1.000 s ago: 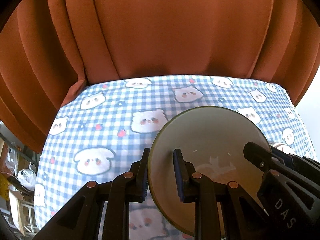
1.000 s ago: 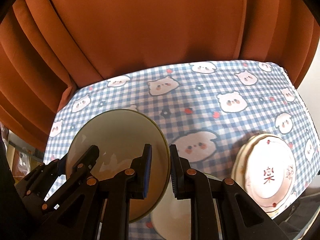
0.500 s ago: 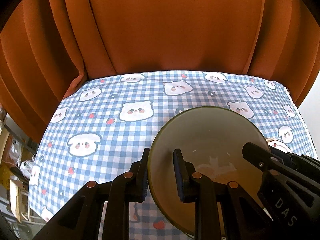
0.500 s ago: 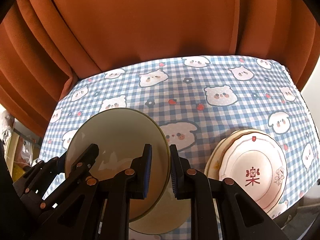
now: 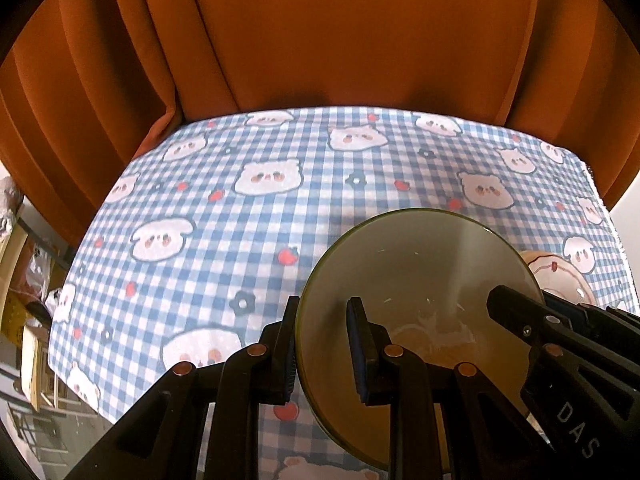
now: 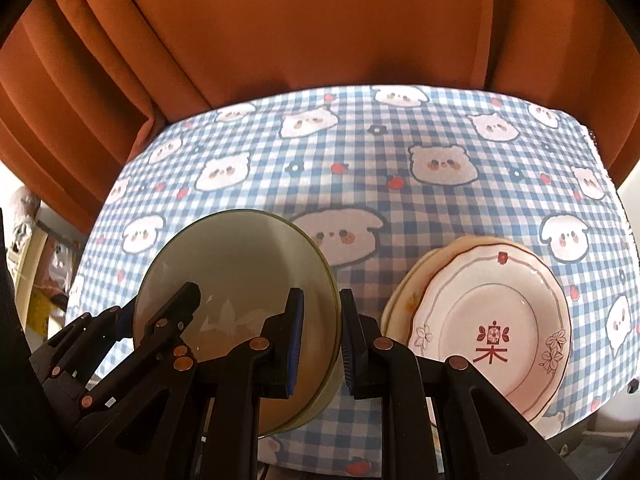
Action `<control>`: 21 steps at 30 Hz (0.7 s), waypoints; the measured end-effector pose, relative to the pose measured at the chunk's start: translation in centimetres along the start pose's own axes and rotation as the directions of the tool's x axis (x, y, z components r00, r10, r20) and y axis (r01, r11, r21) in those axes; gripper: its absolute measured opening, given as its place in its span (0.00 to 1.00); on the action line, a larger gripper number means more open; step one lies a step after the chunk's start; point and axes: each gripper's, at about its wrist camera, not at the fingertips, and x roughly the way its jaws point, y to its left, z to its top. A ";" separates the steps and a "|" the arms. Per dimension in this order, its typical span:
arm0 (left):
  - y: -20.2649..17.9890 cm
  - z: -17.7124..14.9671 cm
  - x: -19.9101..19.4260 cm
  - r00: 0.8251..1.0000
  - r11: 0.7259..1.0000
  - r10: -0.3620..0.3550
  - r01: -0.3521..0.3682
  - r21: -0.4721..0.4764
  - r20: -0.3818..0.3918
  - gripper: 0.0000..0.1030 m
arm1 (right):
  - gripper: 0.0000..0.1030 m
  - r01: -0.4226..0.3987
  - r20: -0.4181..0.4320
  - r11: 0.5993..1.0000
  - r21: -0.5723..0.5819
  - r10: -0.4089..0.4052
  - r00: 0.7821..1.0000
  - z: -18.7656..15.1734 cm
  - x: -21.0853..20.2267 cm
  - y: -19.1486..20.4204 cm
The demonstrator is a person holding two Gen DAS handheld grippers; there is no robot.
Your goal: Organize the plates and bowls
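Left gripper, clamped tight on the near-left rim of an olive-green bowl, one pad outside the wall and one inside. Right gripper, likewise pinched shut on the opposite rim of that same bowl, wall caught between the blue-edged pads. Held between both claws, tilted, above the cloth rather than resting flat on it as far as can be told. Just right of the right claw, a stack of plates, topmost one white with a scalloped rim, small flower sprigs and a red mark at its centre, lower ones cream and peeking out at the left edge. Seen past the bowl's right side from the left claw, only a sliver of that stack. Underneath and stretching ahead, a blue-and-white checked tablecloth printed with bear faces, strawberries and small dark flowers. Farthest off, beyond the cloth's far edge, a rust-orange curtain in heavy folds.
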 end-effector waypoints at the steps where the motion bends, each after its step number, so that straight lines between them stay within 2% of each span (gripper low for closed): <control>1: 0.0 -0.2 0.1 1.000 1.000 0.005 -0.005 -0.004 -0.005 0.20 | 0.20 -0.001 -0.007 1.000 -0.005 0.001 1.000 -0.1 0.2 0.0; 9: 0.1 -1.3 1.2 0.999 0.999 0.034 -0.036 -0.037 -0.039 0.20 | 0.20 -0.009 -0.056 0.999 -0.045 0.006 0.998 -0.6 1.6 0.1; 17: 0.1 -2.0 2.6 0.997 0.998 0.020 -0.024 -0.051 -0.072 0.20 | 0.20 0.024 -0.085 0.996 -0.087 -0.032 0.996 -0.8 2.9 0.5; 21: -0.1 -2.1 2.7 0.998 0.999 0.029 -0.031 -0.041 -0.060 0.20 | 0.20 0.047 -0.077 0.992 -0.114 -0.056 0.995 -0.9 3.1 0.7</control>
